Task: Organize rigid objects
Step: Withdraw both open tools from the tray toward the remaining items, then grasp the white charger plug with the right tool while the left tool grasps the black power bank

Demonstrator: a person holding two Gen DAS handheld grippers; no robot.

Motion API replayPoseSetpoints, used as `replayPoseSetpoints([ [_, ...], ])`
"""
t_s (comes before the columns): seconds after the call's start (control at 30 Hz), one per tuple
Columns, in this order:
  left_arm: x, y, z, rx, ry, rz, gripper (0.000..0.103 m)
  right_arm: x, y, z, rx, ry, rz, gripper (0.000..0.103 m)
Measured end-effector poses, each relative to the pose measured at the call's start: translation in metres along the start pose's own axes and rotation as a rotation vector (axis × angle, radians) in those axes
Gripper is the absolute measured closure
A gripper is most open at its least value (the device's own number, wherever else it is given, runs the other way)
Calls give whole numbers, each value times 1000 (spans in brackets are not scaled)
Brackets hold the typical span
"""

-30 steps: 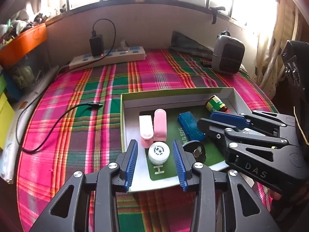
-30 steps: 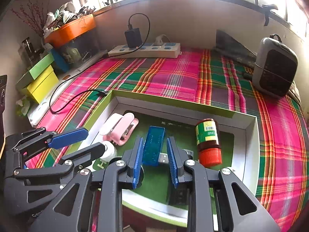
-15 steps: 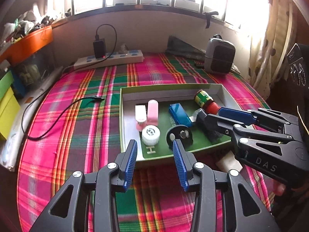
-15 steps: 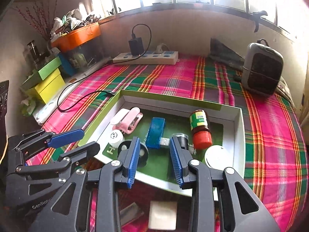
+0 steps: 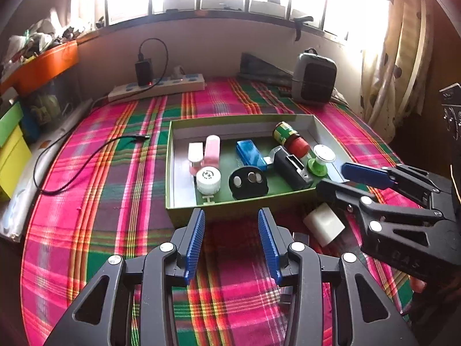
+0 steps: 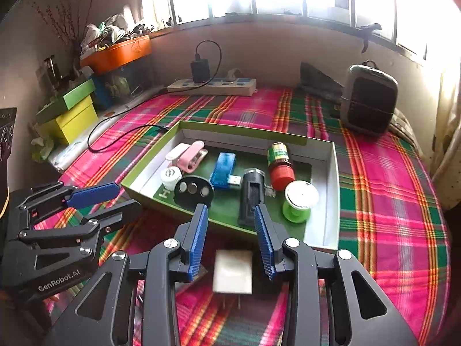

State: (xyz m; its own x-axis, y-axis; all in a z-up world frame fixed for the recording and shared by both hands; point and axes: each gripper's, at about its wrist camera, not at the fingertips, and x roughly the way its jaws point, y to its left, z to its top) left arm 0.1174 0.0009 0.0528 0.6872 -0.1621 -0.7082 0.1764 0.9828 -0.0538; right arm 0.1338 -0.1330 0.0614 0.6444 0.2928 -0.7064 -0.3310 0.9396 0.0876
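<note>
both grippers, left (image 5: 231, 235) and right (image 6: 231, 238), hang open and empty over the plaid cloth (image 5: 121, 173) at the near edge of the tray (image 5: 230, 207), a white plug (image 6: 232, 271) lying outside it below the right one.

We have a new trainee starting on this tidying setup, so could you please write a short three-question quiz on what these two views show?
1. True or false: the white plug adapter lies inside the green tray.
2. Which item lies right beside the red-capped bottle? A) pink clip B) green spool C) power strip
3. Fill in: the right gripper is open and hangs over the ____.

Key: 1 false, it lies on the plaid cloth; 2 B; 3 white plug adapter.
</note>
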Motion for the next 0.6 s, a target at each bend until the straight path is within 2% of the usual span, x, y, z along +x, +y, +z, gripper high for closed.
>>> replayPoseSetpoints([
  [0.07, 0, -1, -2, 1, 2, -2, 65, -3, -2, -5, 2, 1, -3, 54],
  [0.6, 2, -7, -19, -24, 39, -37, 65, -9, -14, -31, 24, 30, -19, 53],
])
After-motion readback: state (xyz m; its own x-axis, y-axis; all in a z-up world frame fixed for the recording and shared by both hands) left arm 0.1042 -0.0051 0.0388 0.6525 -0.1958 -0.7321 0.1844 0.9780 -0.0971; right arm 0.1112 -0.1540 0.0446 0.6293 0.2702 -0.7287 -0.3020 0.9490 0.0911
